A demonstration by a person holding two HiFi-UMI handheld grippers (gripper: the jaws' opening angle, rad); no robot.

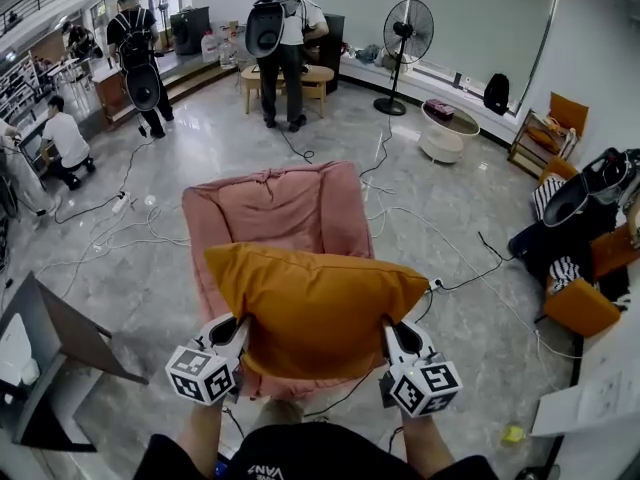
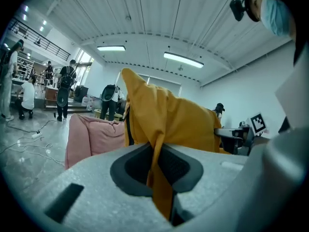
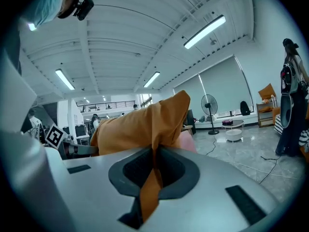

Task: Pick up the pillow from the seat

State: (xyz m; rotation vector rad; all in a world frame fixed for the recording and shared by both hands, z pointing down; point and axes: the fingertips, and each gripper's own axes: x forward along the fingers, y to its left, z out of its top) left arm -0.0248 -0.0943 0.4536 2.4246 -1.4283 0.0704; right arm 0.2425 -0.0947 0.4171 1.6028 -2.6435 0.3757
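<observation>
Tightly, left claw [image 1: 236, 330], right claw [image 1: 395, 338] (pillow [image 1: 315, 303] between)

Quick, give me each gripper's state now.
Left gripper: shut on the orange pillow.
Right gripper: shut on the orange pillow too.

Item: right tool [image 3: 154, 170], lower centre, jaws clamped on a fold of orange pillow [image 3: 140, 124]. Standing fan [image 3: 209, 104], right of centre.

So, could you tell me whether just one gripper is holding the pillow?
No, the left gripper and the right gripper are each shut on a near corner of the pillow.
</observation>
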